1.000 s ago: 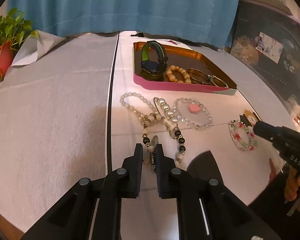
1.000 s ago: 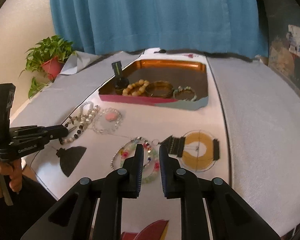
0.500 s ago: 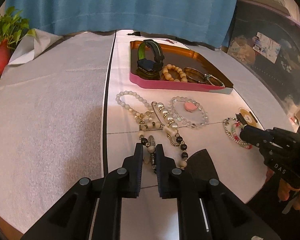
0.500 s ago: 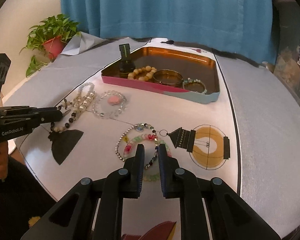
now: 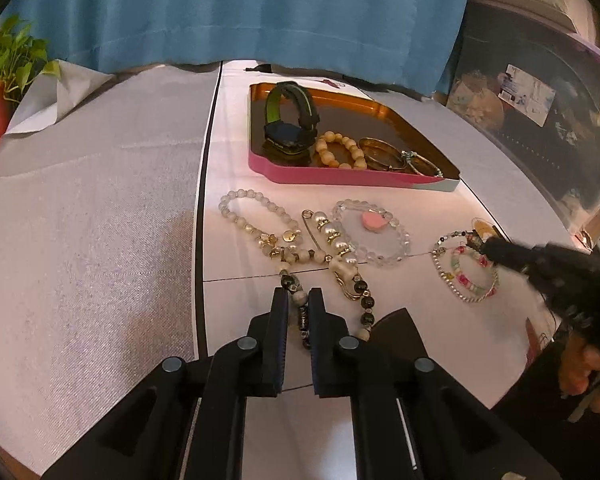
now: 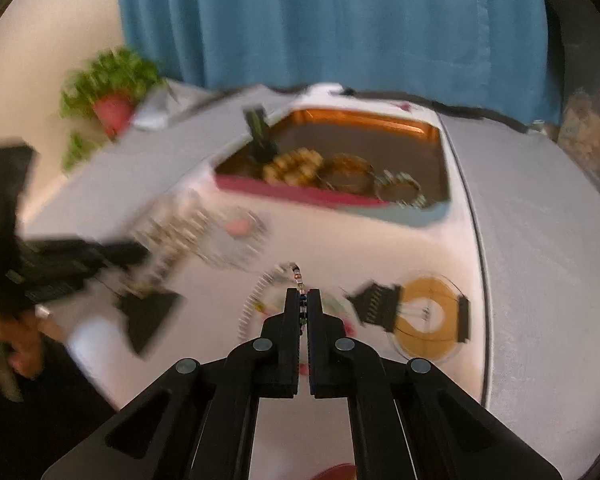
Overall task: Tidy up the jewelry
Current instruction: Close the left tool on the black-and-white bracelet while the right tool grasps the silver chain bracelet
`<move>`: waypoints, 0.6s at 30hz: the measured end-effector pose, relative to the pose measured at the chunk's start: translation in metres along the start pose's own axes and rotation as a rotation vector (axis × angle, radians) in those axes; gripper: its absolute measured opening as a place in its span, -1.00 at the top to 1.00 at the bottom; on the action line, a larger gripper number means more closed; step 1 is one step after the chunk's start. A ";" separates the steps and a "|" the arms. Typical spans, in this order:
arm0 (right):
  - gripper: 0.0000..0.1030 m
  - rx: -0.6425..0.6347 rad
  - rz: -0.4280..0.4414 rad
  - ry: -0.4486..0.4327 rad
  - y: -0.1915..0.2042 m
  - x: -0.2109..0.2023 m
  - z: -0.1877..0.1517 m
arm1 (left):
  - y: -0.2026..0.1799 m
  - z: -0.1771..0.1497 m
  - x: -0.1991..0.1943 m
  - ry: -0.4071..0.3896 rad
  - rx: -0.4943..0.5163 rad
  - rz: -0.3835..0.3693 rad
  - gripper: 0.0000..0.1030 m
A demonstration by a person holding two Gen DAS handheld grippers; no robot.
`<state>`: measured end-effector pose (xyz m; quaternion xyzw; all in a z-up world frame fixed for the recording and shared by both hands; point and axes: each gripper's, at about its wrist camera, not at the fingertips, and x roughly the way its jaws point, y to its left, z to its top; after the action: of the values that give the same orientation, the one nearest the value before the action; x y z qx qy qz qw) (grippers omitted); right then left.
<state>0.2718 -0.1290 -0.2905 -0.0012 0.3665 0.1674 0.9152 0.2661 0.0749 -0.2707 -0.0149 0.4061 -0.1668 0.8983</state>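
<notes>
A pink-sided tray [image 5: 340, 176] with an orange inside holds a black and green watch [image 5: 290, 120], a wooden bead bracelet [image 5: 340, 148] and gold bangles [image 5: 384, 154]. On the white mat lie a pearl and black bead strand [image 5: 328, 256], a clear bracelet with a pink charm [image 5: 370, 228] and colourful bead bracelets [image 5: 466, 272]. My left gripper [image 5: 299, 300] stands narrowly open around the black bead strand's end. My right gripper [image 6: 303, 300] is shut on a thin multicoloured bead bracelet [image 6: 298, 276]; it also shows in the left wrist view [image 5: 490, 246]. The right wrist view is blurred.
A blue curtain [image 5: 240, 12] hangs behind the table. A potted plant [image 5: 0, 80] stands at the far left. Grey cloth [image 5: 92, 200] covers the table left of the mat. A lamp drawing [image 6: 424, 316] is printed on the mat by my right gripper.
My right gripper has closed on the colourful bead bracelet and is moving fast, blurring its view. My left gripper has stayed around the black bead strand.
</notes>
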 end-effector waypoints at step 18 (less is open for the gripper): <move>0.94 -0.126 -0.103 -0.113 0.035 -0.085 0.021 | 0.001 -0.018 -0.048 -0.112 -0.007 -0.032 0.85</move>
<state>0.2177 -0.1199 -0.2136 -0.0684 0.3024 0.1426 0.9400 0.2236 0.0928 -0.2478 -0.0339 0.3556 -0.1788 0.9168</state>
